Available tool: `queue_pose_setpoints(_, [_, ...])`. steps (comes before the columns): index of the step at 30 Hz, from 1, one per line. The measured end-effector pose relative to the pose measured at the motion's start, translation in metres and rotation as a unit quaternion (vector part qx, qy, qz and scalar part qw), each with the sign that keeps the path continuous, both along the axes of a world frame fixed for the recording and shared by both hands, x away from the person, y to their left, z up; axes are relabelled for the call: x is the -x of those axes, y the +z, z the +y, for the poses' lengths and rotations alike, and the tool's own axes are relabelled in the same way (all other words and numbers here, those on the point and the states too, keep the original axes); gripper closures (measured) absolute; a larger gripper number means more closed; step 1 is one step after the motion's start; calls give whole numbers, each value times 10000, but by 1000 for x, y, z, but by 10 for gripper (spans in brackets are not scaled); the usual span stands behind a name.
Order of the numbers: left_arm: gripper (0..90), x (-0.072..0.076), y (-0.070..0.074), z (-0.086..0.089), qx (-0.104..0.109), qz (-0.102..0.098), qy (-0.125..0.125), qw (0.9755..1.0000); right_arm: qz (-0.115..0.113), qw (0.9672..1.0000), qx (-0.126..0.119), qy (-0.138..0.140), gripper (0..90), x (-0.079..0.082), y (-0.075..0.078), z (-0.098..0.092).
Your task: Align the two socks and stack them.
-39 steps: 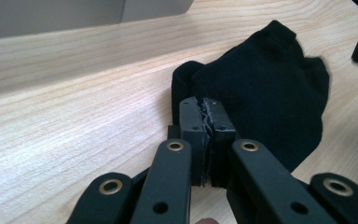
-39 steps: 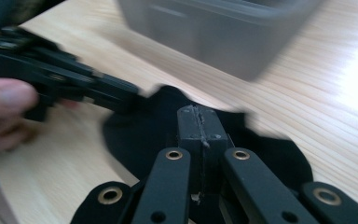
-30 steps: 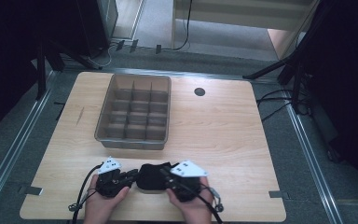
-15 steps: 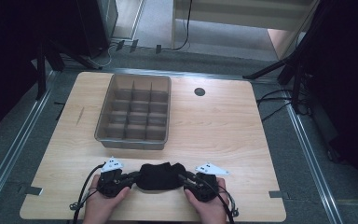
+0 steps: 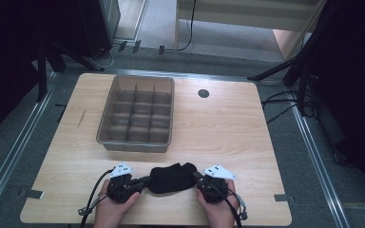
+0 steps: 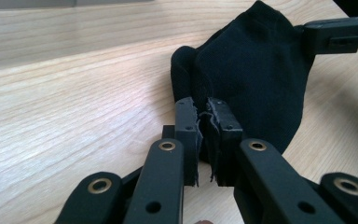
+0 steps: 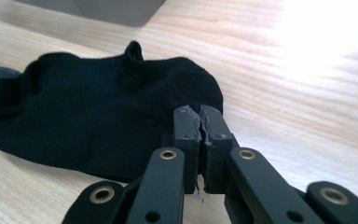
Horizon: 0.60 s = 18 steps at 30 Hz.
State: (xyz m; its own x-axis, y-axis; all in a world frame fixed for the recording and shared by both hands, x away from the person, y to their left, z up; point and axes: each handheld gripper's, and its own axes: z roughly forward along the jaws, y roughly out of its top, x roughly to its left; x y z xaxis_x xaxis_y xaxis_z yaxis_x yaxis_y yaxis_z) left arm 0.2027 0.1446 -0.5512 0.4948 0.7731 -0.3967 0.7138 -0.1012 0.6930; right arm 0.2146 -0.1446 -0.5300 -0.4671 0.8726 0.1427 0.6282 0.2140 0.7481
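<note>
A pale wood-grain table [image 5: 218, 123] fills the middle of the high view, ringed by grey floor and dark stands, with a grey divided plastic tray [image 5: 138, 114] at upper left. Near the bottom edge lies a small black fabric sock [image 5: 171, 178]. The left gripper [image 5: 135, 183] and right gripper [image 5: 199, 179] each pinch one end. Since the earlier frame, the right gripper has shifted rightward, stretching the sock, and both sets of jaws have just been closing.

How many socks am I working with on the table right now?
1: a black sock lies at the table's near edge, stretched between the left gripper and right gripper. A second layer could be hidden in it.
</note>
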Motion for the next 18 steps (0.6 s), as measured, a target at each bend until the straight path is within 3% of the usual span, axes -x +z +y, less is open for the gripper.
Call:
queue_pose_setpoints(3, [848, -1, 0, 0, -17, -12, 49, 10000, -196, 9998, -62, 84, 860, 4, 8, 1])
queue_pose_setpoints(6, [861, -1, 0, 1, -16, -8, 114, 9999, -521, 9981, -33, 336, 858, 11, 21, 13])
queue_pose_setpoints(8, [875, 0, 0, 1, -1, -11, 148, 9999, -722, 9953, 161, 620, 857, 16, 27, 30])
queue_pose_setpoints(11, [877, 0, 1, 0, 21, -23, 168, 9999, -748, 9931, 286, 857, 856, 19, 27, 43])
queue_pose_setpoints(14, [883, 1, 2, 1, 135, -46, 242, 9996, -888, 9858, 703, 1238, 855, 27, 22, 70])
queue_pose_setpoints(18, [886, 2, 5, 4, 337, -102, 348, 9988, -917, 9821, 582, 1537, 847, 32, 24, 84])
